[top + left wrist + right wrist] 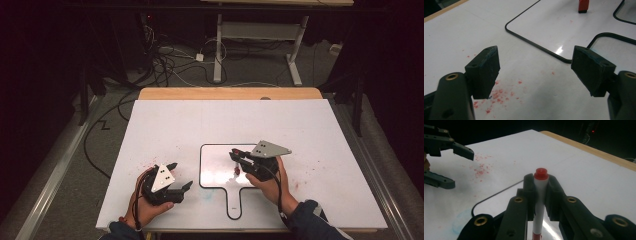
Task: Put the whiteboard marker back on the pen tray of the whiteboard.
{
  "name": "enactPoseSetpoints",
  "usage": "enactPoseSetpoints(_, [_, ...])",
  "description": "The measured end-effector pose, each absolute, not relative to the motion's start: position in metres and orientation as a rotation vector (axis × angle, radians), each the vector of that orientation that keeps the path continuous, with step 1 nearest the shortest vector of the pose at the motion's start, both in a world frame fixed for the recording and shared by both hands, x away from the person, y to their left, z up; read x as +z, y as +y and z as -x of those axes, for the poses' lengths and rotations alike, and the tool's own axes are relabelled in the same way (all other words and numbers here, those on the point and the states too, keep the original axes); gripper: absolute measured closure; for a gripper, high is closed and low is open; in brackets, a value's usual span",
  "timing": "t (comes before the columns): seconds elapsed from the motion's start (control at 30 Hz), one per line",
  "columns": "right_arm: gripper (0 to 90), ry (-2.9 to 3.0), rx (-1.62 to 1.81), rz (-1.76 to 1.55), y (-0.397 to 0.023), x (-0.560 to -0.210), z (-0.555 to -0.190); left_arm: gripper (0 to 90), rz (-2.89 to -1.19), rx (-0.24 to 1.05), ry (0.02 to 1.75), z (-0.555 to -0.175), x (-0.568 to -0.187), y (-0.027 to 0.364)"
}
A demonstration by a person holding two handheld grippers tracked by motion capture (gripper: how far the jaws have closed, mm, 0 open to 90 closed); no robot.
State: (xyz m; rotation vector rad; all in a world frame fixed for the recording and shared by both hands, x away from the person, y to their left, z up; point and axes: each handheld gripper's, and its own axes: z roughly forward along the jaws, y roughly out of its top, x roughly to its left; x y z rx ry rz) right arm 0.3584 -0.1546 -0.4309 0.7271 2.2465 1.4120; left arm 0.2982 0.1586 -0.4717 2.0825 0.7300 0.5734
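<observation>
A small handled whiteboard [215,167] with a black rim lies flat on the white table top [175,125]. My right gripper [239,159] is over its right side, shut on a white marker [539,195] with a red end [541,173]. The marker stands roughly upright between the pads, and its red lower end [583,6] is at the board surface [544,30]. My left gripper [182,175] rests to the left of the board near the front edge. It is open, with nothing between its pads [486,70]. From the right gripper view the left gripper [461,170] is at the far left.
Red specks [499,95] dot the table by the left gripper, and a faint blue smudge [461,222] sits near the board's corner. A wooden edge [230,93] runs along the table's far side. Cables [165,65] and a desk frame [260,35] are on the floor beyond.
</observation>
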Motion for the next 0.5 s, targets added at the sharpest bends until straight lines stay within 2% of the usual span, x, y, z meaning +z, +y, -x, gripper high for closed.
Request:
enactPoseSetpoints(0.23, [81.4,2.287,1.413,-0.692,-0.134,-0.43,-0.358,22.0,-2.073,0.574,0.73,-0.297,-0.471,0.16])
enactPoseSetpoints(0.5, [81.4,2.231,1.326,-0.726,-0.138,-0.429,-0.372,22.0,-2.082,0.575,0.727,-0.297,-0.471,0.159])
